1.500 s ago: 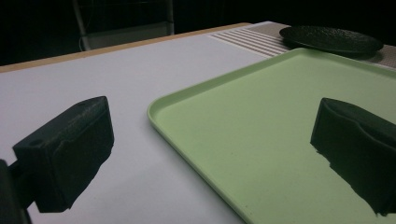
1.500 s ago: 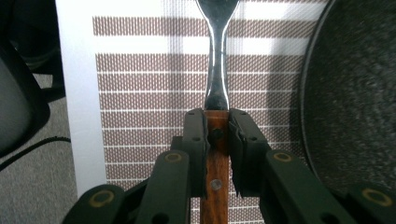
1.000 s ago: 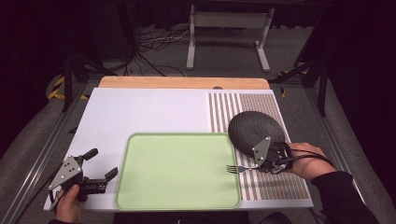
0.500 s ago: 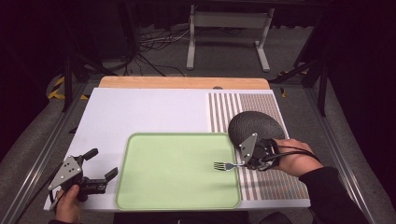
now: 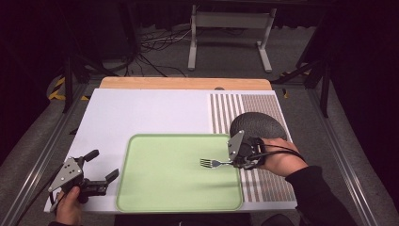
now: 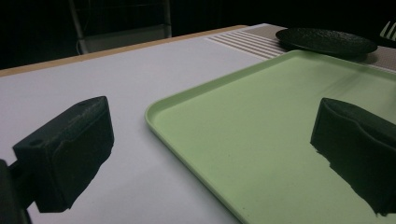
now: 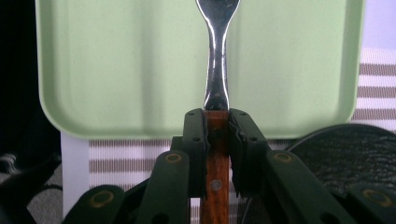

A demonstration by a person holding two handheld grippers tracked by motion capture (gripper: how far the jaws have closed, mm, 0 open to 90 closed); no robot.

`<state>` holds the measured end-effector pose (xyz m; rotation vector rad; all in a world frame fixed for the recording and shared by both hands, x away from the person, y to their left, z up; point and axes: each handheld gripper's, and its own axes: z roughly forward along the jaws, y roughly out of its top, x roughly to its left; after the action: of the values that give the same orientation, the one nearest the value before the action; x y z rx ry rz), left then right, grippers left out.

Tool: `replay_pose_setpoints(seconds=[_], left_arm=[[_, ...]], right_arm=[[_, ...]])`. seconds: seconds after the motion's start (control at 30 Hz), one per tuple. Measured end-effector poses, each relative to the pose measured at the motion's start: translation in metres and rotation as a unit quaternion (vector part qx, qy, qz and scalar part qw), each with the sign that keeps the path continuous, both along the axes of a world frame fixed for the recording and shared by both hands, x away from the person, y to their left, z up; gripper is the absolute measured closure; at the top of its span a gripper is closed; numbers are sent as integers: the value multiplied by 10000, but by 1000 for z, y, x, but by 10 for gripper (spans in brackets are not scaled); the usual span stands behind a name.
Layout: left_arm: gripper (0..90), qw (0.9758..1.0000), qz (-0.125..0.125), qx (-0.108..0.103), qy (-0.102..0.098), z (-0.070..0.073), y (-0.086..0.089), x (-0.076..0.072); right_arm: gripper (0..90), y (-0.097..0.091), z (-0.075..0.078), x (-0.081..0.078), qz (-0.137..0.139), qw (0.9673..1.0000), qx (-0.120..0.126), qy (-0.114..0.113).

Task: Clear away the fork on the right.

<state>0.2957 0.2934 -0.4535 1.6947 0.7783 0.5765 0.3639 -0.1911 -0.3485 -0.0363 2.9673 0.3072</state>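
My right gripper (image 5: 237, 163) is shut on a fork (image 5: 212, 163) by its wooden handle (image 7: 216, 154). The steel neck and tines (image 7: 217, 51) reach out over the right part of the light green tray (image 5: 155, 188), a little above it. The tray lies flat in the middle front of the white table. A dark round plate (image 5: 256, 126) rests on the striped mat just behind my right hand. At the front left my left gripper (image 5: 101, 169) stands open beside the tray's left rim (image 6: 161, 122), nothing between its jaws.
The striped placemat (image 5: 233, 110) covers the table's right side. A wooden strip (image 5: 183, 83) runs along the far edge. Beyond the table are a metal stand (image 5: 228, 28) and floor cables (image 5: 155, 42). Bare white tabletop (image 5: 141, 110) lies behind the tray.
My right gripper has carried the fork leftward from the striped mat to over the tray's right part. The left gripper has stayed where it was.
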Motion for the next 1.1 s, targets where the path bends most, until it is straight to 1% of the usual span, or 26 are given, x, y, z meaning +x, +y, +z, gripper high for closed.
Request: replay_pose_setpoints(seconds=[0.07,0.1,0.13,0.23,0.33,0.37,0.4,0.47,0.5,0.53,0.6,0.7,0.73,0.77,0.8,0.83,0.87,0.97,1.0,1.03,1.07,1.1], left_arm=[[1,10000,-10,17,13,0,0,0],[1,10000,-10,17,13,0,0,0],[1,10000,-2,8,2,0,0,0],[1,10000,-7,11,5,0,0,0],[1,10000,-1,-2,5,0,0,0],[1,10000,0,-5,4,0,0,0],[1,10000,0,-5,4,0,0,0],[1,10000,-6,-2,4,0,1,0],[1,10000,-20,7,-1,1,1,0],[1,10000,-21,5,-2,1,1,0],[1,10000,-15,3,-14,1,1,0],[1,10000,-23,6,-11,1,1,0],[1,10000,-23,6,-11,1,1,0],[1,10000,-17,4,-14,1,1,0],[1,10000,-16,11,-13,1,1,0],[1,10000,-16,11,-13,1,1,0],[1,10000,-16,12,-12,1,1,0],[1,10000,-36,13,5,1,1,-1],[1,10000,-33,13,6,1,1,-1],[1,10000,-25,6,-3,1,1,0],[1,10000,-20,15,-13,1,1,0],[1,10000,-22,13,-10,1,1,0]], right_arm=[[778,5,1,0,7,10000,70,-10],[778,5,1,0,7,10000,70,-10],[779,10,1,1,50,10000,67,-4],[779,19,0,3,80,9999,60,22],[778,28,-1,5,48,9999,98,31],[778,32,-1,5,-5,9999,116,44],[778,32,-1,5,-5,9999,116,44],[778,38,-1,7,-273,9994,183,102],[778,42,-2,8,-480,9983,279,182],[778,42,-2,8,-480,9983,279,182],[778,44,-2,9,-601,9974,308,232],[778,48,-5,8,-854,9950,401,315],[778,49,-6,7,-1038,9931,443,312],[778,49,-6,7,-1038,9931,443,312],[778,51,-8,8,-1307,9894,570,288],[778,52,-9,7,-1363,9885,598,285],[778,52,-9,7,-1363,9885,598,285],[778,54,-15,6,-1665,9830,714,292],[778,54,-15,6,-1665,9830,714,292],[778,55,-16,6,-1770,9807,787,278],[778,55,-18,6,-1826,9791,858,264],[777,55,-18,4,-1922,9769,893,285]])
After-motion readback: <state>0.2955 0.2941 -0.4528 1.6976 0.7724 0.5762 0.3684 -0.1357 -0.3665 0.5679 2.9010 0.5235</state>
